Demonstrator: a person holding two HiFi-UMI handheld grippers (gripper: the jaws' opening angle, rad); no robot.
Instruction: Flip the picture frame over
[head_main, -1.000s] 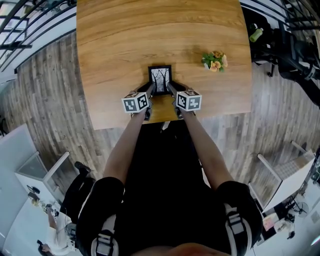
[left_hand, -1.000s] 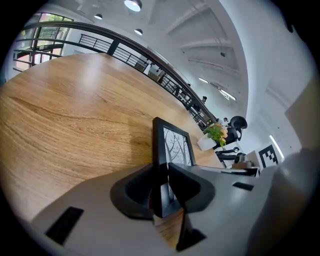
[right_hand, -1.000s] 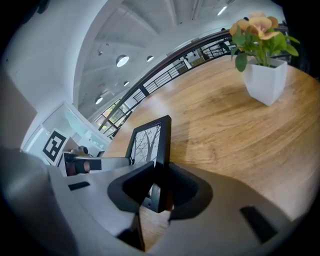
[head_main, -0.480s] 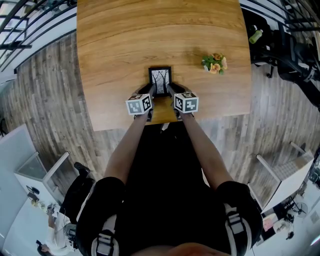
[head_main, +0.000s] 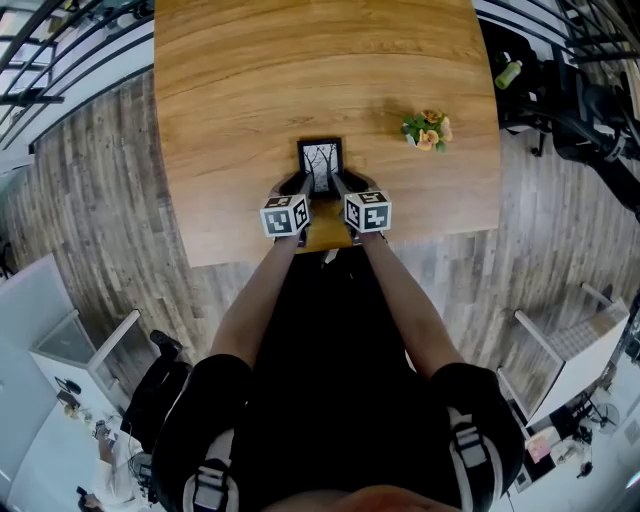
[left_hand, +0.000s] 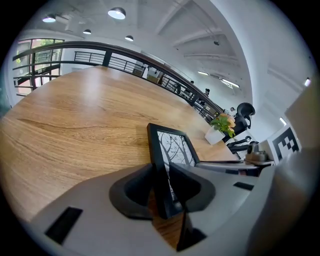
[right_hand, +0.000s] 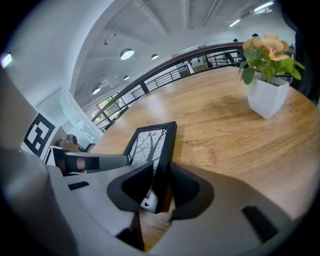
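A small black picture frame (head_main: 321, 165) with a bare-tree print faces up near the front edge of the wooden table (head_main: 230, 90). My left gripper (head_main: 301, 184) is shut on its left border near the near corner. In the left gripper view the frame (left_hand: 176, 144) stands edge-on between the pads of the left gripper (left_hand: 163, 189). My right gripper (head_main: 339, 183) is shut on the right border. There the frame (right_hand: 150, 142) runs between the pads of the right gripper (right_hand: 159, 187). The frame's near end seems raised off the wood.
A white pot of orange flowers (head_main: 428, 127) stands to the frame's right, also seen as the pot (right_hand: 267, 80) in the right gripper view. The table's front edge (head_main: 330, 243) lies just behind the grippers. A green bottle (head_main: 511, 71) sits off the table's right side.
Both grippers have rolled, and their marker cubes have drawn closer together. The frame has stayed at about the same spot between them.
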